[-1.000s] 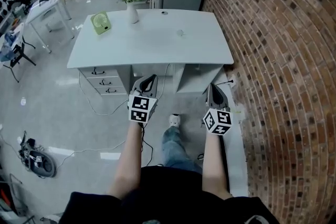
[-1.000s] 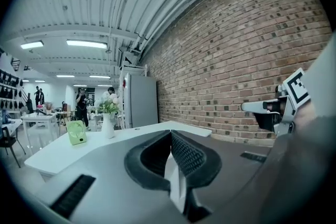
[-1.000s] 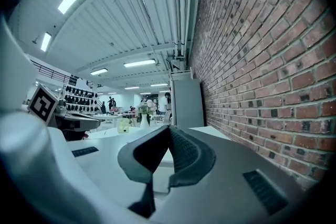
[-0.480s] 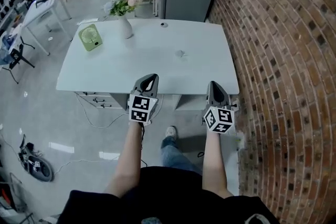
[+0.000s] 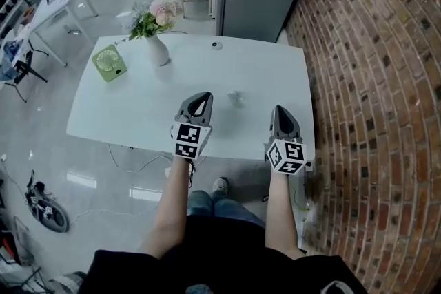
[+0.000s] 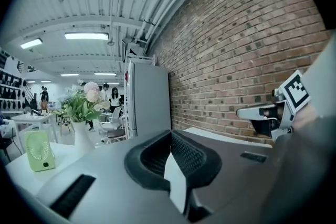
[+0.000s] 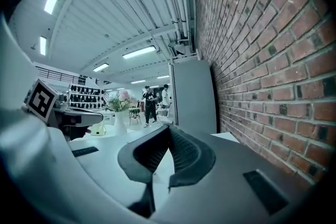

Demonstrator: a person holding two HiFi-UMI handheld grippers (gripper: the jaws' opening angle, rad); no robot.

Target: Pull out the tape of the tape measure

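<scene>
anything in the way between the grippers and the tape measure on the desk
Nothing visible does. What looks like the tape measure, a small pale object, lies on bare desk just ahead of the left gripper and right gripper, between the two. The fan and vase stand well to the left.

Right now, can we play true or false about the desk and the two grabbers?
1. The green fan stands on the white desk. True.
2. The left gripper is holding something. False: its jaws are shut with nothing between them.
3. The wall on the right side is a brick wall. True.
4. The white vase is empty. False: it holds pink flowers and green leaves.
5. The right gripper is shut and empty. True.
6. The small pale object sits on top of the fan. False: it lies on the desk, apart from the fan and from both grippers.
</scene>
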